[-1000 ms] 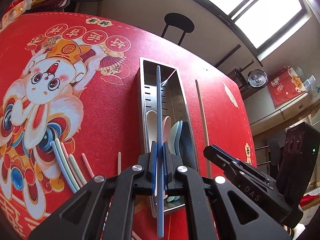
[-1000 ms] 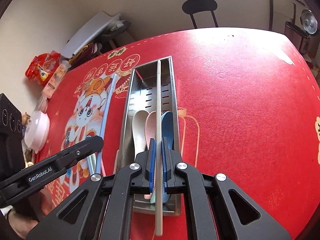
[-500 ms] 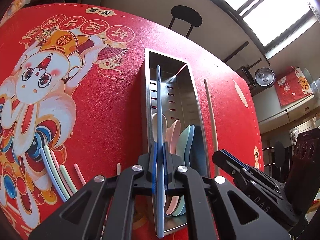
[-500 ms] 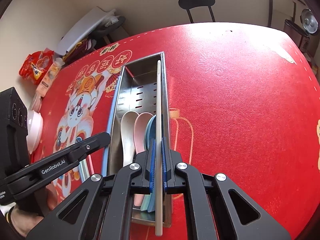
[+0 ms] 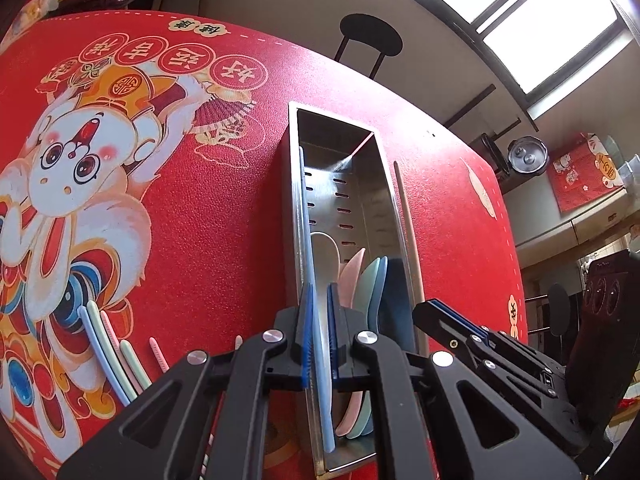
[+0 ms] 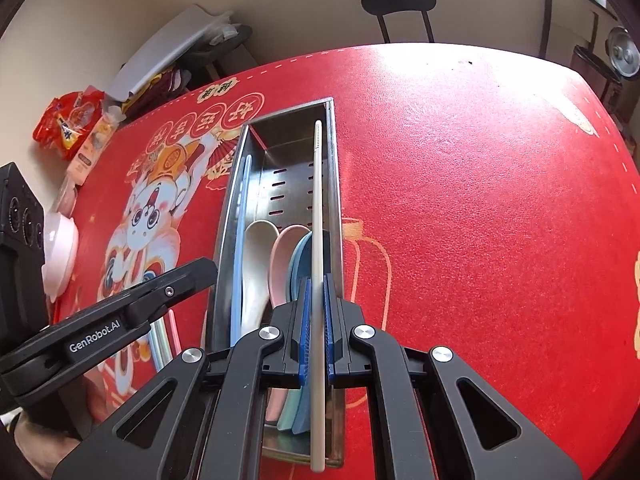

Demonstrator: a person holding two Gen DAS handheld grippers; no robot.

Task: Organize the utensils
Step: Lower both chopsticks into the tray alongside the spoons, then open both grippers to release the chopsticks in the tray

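A long steel utensil tray (image 5: 289, 184) (image 6: 335, 184) lies on the red tablecloth with several pastel spoons (image 6: 260, 256) in its near half. My left gripper (image 5: 318, 296) holds a blue chopstick (image 5: 306, 216) that lies along the tray's left inner wall; a small gap shows beside the stick between the pads. The blue chopstick also shows in the right wrist view (image 6: 240, 236). My right gripper (image 6: 316, 292) is shut on a cream chopstick (image 6: 317, 200), held over the tray's right side.
Several loose pastel chopsticks (image 5: 108, 348) lie on the cloth left of the tray. A pink bowl (image 6: 60, 252) and snack packets (image 6: 68, 120) sit at the table's left edge. A black stool (image 6: 400, 4) stands beyond the table.
Both grippers came down toward the tray. The blue chopstick went from over the tray's middle to its left wall, and the left pads have parted slightly. The cream chopstick shifted to the right side.
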